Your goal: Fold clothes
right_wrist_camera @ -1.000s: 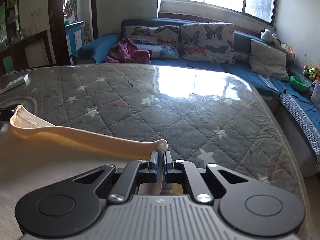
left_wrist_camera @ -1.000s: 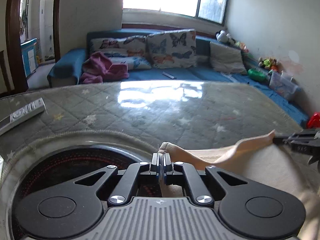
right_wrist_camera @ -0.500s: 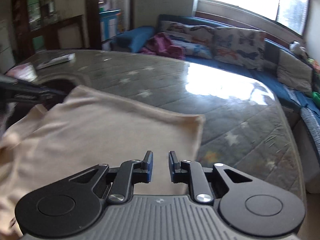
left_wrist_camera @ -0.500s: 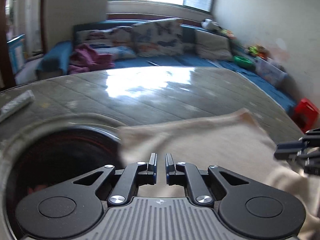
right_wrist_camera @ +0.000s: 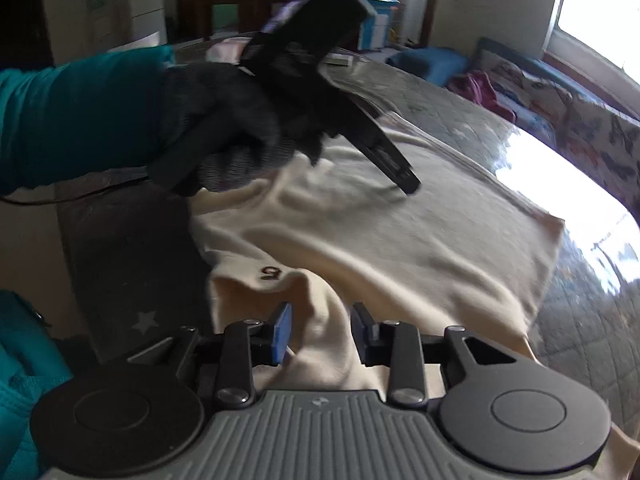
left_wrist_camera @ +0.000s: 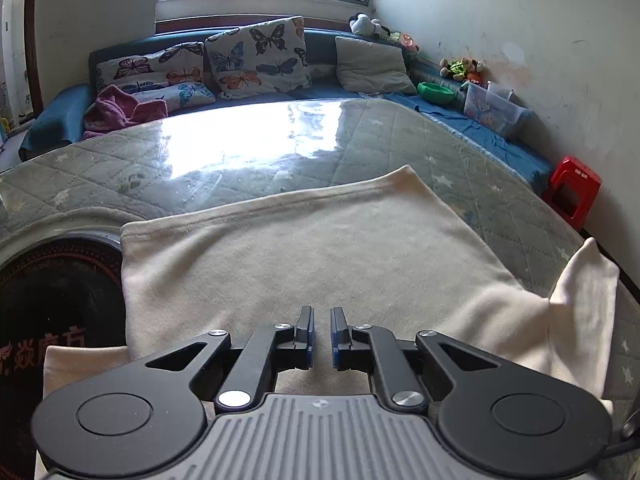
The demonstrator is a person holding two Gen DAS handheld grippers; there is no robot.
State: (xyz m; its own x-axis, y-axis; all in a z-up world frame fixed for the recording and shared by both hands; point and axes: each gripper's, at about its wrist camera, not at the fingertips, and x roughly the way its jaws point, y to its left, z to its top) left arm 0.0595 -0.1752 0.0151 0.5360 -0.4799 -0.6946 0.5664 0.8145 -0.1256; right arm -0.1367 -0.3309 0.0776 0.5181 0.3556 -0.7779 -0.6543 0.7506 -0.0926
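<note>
Just under my right gripper [right_wrist_camera: 320, 334] lies the sleeve [right_wrist_camera: 316, 308] of the cream shirt [right_wrist_camera: 400, 232], running up between the two blue pads; the jaws have just been opening and do not press on the cloth, so nothing is held there. This sleeve is the part nearest to me, and I judge it is what the next fold turns on: it sticks out sideways from the body, its length pointing back toward my right hand, with the small dark mark just beyond the fingertips. Farther out the body spreads flat on the quilted table [right_wrist_camera: 580, 320], its long side running away from me toward the bright window end.

My left gripper [left_wrist_camera: 321, 334] hangs above the near part of the same body, jaws only a narrow gap apart and empty. In the right view, my left hand [right_wrist_camera: 224, 128] in its dark glove is seen holding it tilted down over the far side of the shirt. The right sleeve is closer to my right hand than to the left; the other sleeve [left_wrist_camera: 56, 364] peeks out at my left gripper's near left.

A second ago both grippers pinched the hem and held it lifted and stretched between them; now the hem lies flat and both have let go.
</note>
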